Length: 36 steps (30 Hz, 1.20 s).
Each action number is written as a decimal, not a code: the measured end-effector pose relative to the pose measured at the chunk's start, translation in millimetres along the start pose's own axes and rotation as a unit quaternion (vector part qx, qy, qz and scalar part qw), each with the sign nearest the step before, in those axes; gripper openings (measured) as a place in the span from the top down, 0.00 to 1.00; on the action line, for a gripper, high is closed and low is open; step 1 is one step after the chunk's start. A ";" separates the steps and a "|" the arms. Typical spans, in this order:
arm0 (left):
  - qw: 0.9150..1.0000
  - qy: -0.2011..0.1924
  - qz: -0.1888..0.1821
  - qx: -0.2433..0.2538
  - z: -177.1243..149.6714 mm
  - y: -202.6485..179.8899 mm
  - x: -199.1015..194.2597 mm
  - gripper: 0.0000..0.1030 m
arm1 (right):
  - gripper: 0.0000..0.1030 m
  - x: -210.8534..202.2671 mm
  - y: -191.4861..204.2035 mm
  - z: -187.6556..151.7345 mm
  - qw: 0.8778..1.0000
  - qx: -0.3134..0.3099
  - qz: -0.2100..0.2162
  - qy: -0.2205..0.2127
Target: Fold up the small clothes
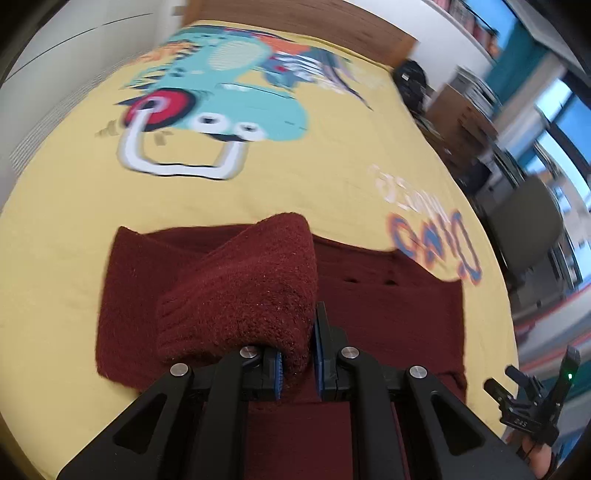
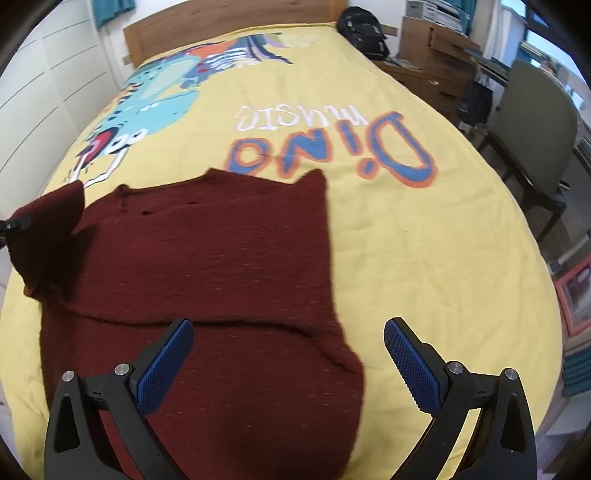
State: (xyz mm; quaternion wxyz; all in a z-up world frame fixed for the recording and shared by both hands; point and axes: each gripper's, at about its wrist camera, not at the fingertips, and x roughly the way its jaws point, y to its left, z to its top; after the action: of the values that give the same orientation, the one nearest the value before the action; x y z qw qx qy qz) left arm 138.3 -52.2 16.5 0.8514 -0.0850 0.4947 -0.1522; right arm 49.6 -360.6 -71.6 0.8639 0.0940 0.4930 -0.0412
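Observation:
A dark red knitted sweater (image 2: 207, 251) lies spread on a yellow printed bedspread (image 2: 424, 240). My left gripper (image 1: 297, 350) is shut on a sleeve of the sweater (image 1: 251, 280) and holds it lifted and bunched over the body of the garment (image 1: 388, 302). The lifted sleeve (image 2: 48, 225) also shows at the left edge of the right wrist view, with the left gripper's tip (image 2: 14, 223) beside it. My right gripper (image 2: 288, 332) is open and empty, hovering above the sweater's near right edge. Its blue pads (image 2: 413, 365) face each other, wide apart.
The bed has a wooden headboard (image 2: 229, 22). A black backpack (image 2: 364, 31), wooden drawers (image 2: 436, 55) and a grey chair (image 2: 532, 125) stand to the bed's right. White wardrobe doors (image 2: 44, 85) are on the left. The right gripper's body (image 1: 532, 402) shows low in the left wrist view.

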 end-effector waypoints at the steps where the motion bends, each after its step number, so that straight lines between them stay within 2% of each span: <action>1: 1.000 0.004 -0.003 0.006 0.1 -9.0 5.5 0.90 | 0.00 0.1 -4.7 0.1 1.000 0.004 -0.004 0.002; 7: 0.998 0.031 -0.013 0.049 -16.3 -63.8 40.3 0.90 | 0.00 2.1 -28.5 -2.1 0.999 0.025 -0.019 0.012; 12: 0.996 0.055 0.015 0.074 -38.3 -88.1 72.6 0.90 | 0.00 7.4 -37.3 -9.0 0.999 0.033 -0.018 0.021; 17: 0.992 0.084 0.055 0.078 -58.5 -83.7 111.2 0.90 | 0.00 15.2 -40.8 -16.9 0.999 0.039 -0.012 0.030; 19: 0.991 0.095 0.057 0.070 -64.3 -78.0 120.1 0.90 | 0.00 17.8 -41.9 -19.3 0.999 0.040 -0.008 0.033; 26: 0.988 0.123 0.072 0.059 -72.8 -68.7 123.7 0.85 | 0.00 20.2 -40.9 -22.5 0.999 0.034 -0.009 0.038; 27: 0.988 0.126 0.076 0.055 -72.5 -66.7 122.2 0.82 | 0.00 20.0 -41.4 -22.4 0.999 0.035 -0.009 0.038; 29: 0.987 0.127 0.086 0.054 -71.4 -65.5 117.2 0.65 | 0.00 19.7 -41.6 -22.1 0.999 0.036 -0.008 0.037; 31: 0.987 0.121 0.091 0.055 -70.2 -64.6 109.3 0.37 | 0.00 19.0 -41.1 -21.6 0.999 0.035 -0.009 0.037; 32: 0.987 0.117 0.093 0.058 -69.5 -63.8 104.3 0.29 | 0.00 18.5 -40.6 -21.4 0.999 0.035 -0.010 0.037; 33: 0.988 0.113 0.091 0.059 -68.6 -62.3 98.3 0.16 | 0.00 17.7 -39.8 -21.2 0.999 0.034 -0.010 0.036; 34: 0.989 0.107 0.087 0.060 -67.7 -60.6 91.9 0.10 | 0.00 16.9 -39.1 -21.1 0.999 0.033 -0.010 0.036; 36: 0.990 0.093 0.082 0.061 -64.6 -55.4 77.0 0.09 | 0.00 15.0 -36.8 -20.9 0.999 0.030 -0.010 0.034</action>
State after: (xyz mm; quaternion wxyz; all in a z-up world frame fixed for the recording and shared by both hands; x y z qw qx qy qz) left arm 108.2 -130.2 -62.1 0.8146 0.0224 0.5671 -0.1194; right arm 33.6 -392.1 -99.4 0.8430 0.1164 0.5215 -0.0619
